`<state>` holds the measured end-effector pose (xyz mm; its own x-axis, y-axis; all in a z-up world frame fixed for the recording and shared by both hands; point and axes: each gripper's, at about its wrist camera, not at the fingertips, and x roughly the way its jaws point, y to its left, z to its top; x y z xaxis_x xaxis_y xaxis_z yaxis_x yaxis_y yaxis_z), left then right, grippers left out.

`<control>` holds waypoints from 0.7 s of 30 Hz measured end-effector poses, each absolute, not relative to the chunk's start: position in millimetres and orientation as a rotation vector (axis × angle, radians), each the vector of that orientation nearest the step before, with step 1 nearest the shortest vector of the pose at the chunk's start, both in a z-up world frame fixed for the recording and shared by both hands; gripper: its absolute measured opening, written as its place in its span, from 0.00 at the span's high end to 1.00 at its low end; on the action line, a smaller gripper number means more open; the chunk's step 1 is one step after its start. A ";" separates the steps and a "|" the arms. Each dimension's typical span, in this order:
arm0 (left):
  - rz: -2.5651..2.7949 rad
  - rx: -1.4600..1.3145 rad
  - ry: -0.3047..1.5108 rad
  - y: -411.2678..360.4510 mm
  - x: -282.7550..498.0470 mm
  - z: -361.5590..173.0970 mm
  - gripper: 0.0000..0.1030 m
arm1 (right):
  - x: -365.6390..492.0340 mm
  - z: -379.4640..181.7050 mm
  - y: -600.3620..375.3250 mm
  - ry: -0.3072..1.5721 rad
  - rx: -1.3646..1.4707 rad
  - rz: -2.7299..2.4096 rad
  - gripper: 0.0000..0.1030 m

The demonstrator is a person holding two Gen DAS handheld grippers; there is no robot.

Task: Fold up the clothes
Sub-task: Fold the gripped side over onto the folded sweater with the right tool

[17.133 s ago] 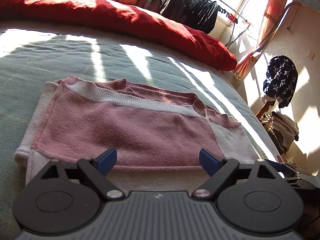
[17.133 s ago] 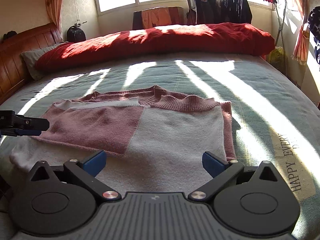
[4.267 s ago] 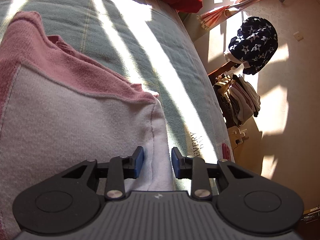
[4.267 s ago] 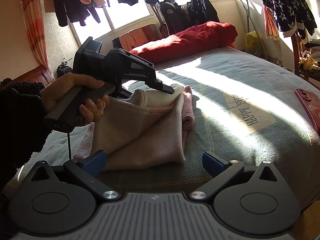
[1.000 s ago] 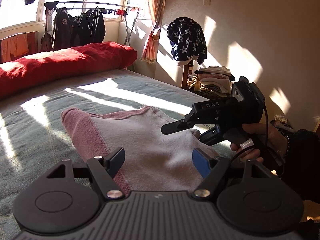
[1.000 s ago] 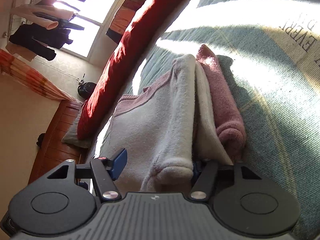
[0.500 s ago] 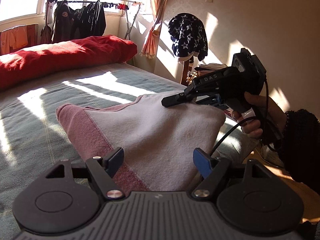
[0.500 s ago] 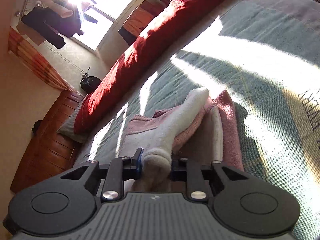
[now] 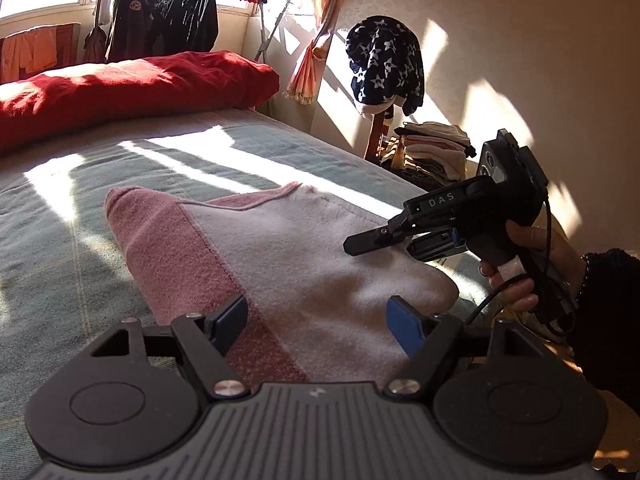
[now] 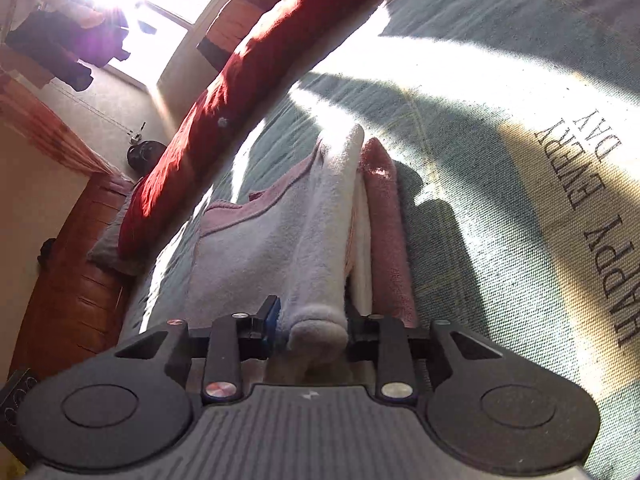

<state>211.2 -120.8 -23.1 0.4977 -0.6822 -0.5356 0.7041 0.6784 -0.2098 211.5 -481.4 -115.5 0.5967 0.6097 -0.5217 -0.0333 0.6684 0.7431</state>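
A pink and pale grey sweater (image 9: 296, 248) lies folded on the grey-green bedspread (image 9: 60, 264). My left gripper (image 9: 316, 314) hovers open over its near edge, with nothing between the fingers. In the left wrist view, a hand holds my right gripper (image 9: 380, 246) at the sweater's right corner. In the right wrist view, a rounded pale fold of the sweater (image 10: 316, 264) sits between the jaws of my right gripper (image 10: 314, 320). The jaws are opening: the fold looks loose, with a thin gap beside the left pad. Pink and white layers (image 10: 384, 232) lie stacked to its right.
A red duvet (image 9: 120, 84) lies along the far side of the bed. A rack of dark clothes (image 9: 160, 28) stands by the window. A chair draped with a star-patterned garment (image 9: 384, 68) and a pile of folded clothes (image 9: 432, 152) stand beside the bed's right edge.
Half a second ago my right gripper pinched the pale fold tightly and held the corner up. Now its jaws stand wider and the corner has sunk back onto the pile.
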 end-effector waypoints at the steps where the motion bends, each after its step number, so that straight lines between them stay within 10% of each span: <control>1: -0.838 0.034 0.619 -120.8 213.2 -19.3 0.25 | 206.7 -108.0 -482.9 0.844 0.745 0.415 0.54; 4: -0.835 0.017 0.590 -122.4 222.2 -10.1 0.25 | 189.1 -80.5 -486.3 0.777 0.648 0.361 0.36; 21: -0.707 -0.112 0.731 -150.4 350.9 -66.5 0.24 | 180.1 -97.6 -426.0 0.681 0.335 0.482 0.23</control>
<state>350.9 -150.4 -66.5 0.5265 -0.6275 -0.5736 0.5527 0.7653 -0.3299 180.1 -426.0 -97.6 0.6747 0.5263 -0.5175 -0.3128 0.8389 0.4454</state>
